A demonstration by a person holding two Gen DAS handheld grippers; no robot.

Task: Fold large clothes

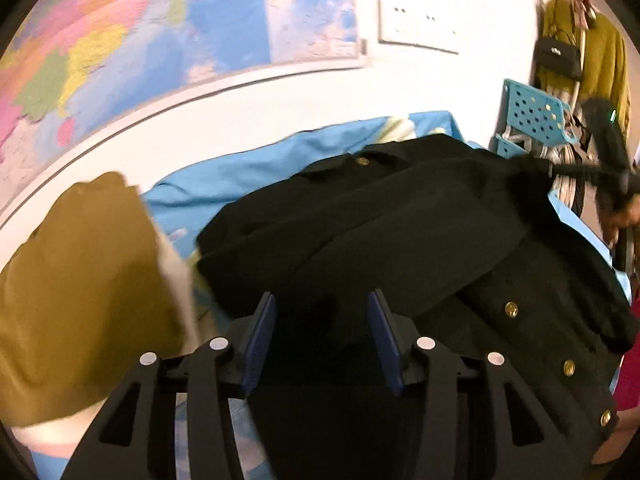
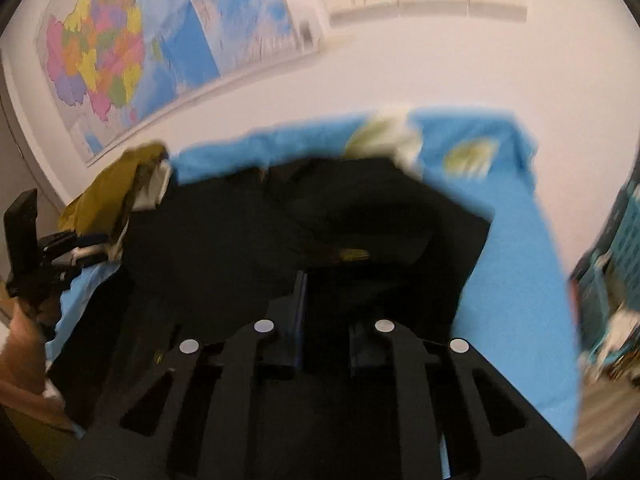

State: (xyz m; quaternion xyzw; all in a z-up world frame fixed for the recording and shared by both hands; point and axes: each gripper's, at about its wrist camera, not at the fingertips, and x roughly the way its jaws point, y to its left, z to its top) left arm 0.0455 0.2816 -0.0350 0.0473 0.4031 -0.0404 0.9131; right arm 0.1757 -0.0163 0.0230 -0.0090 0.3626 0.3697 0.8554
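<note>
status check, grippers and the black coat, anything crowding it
Left gripper open, empty, over black coat. Right gripper open over coat, blurred. Coat partly folded on blue sheet. Olive garment lies close beside it.

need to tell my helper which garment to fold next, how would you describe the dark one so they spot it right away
Find the bed with the bright blue sheet under the big colourful wall map. In the middle of that sheet lies a black coat, partly folded over itself. Unlike the olive-brown garment beside it, it is black and carries round gold buttons along its front edge.
</note>
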